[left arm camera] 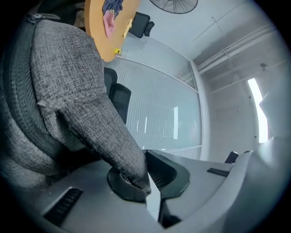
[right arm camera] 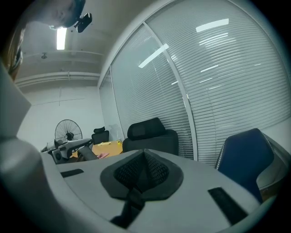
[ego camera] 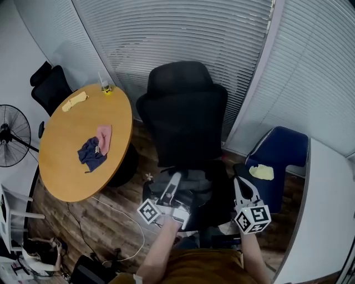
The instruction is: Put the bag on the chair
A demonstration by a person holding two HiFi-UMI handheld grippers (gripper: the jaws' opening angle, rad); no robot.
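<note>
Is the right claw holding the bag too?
No, the right claw is closed with nothing in it, while the left claw pinches the grey bag by its fabric.

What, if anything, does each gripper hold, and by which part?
The left gripper holds the bag by its grey fabric strap; the right gripper holds nothing, jaws together.

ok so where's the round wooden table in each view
Head view: the table fills the left side of the picture.
Left gripper view: top edge, left of centre, seen upside down.
Right gripper view: small and far off, left of centre.
Shared landmark: the fan, at the head view's left edge, top centre in the left gripper view, and left of the table in the right gripper view.
</note>
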